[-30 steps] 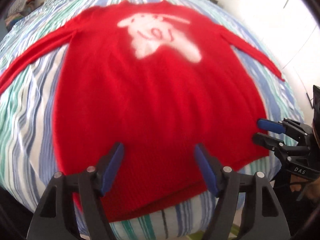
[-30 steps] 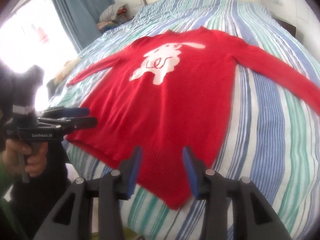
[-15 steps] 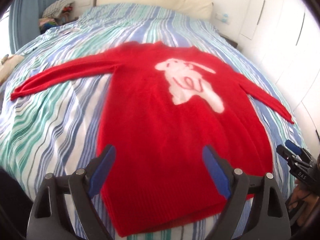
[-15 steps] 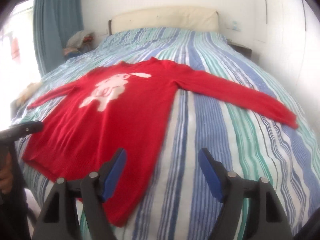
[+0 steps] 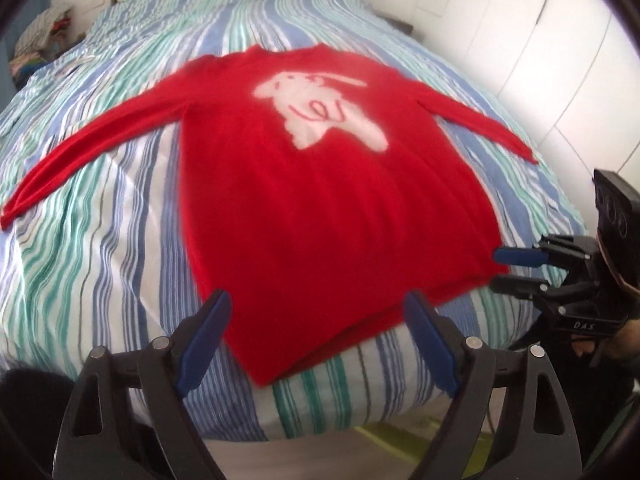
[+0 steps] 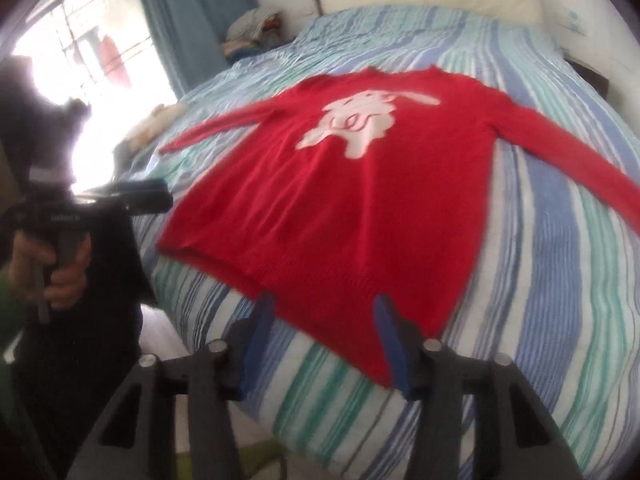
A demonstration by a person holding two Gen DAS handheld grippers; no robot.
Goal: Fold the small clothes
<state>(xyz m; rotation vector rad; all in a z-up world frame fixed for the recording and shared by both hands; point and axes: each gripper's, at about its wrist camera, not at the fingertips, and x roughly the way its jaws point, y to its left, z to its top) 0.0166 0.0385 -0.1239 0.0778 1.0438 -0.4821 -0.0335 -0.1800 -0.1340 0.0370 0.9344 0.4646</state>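
Red sweater (image 5: pixel 332 216): matt knit cloth, ribbed at hem, white fuzzy-looking motif (image 5: pixel 320 110). Bed sheet (image 5: pixel 100 240): striped woven cloth, matt, lightly creased. Left gripper (image 5: pixel 316 340) and right gripper (image 6: pixel 324 336): matt black plastic bodies, blue pads, shiny metal pins. Curtain (image 6: pixel 192 20): blue matt cloth.

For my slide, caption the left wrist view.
Open left gripper above red knit sweater spread flat on striped bed.

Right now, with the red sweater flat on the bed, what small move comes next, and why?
Probably lower the left claw onto the sweater hem near its corner. The sweater lies spread flat, sleeves out, unfolded; both claws hang short of it holding nothing, and the right claw has just been closing.
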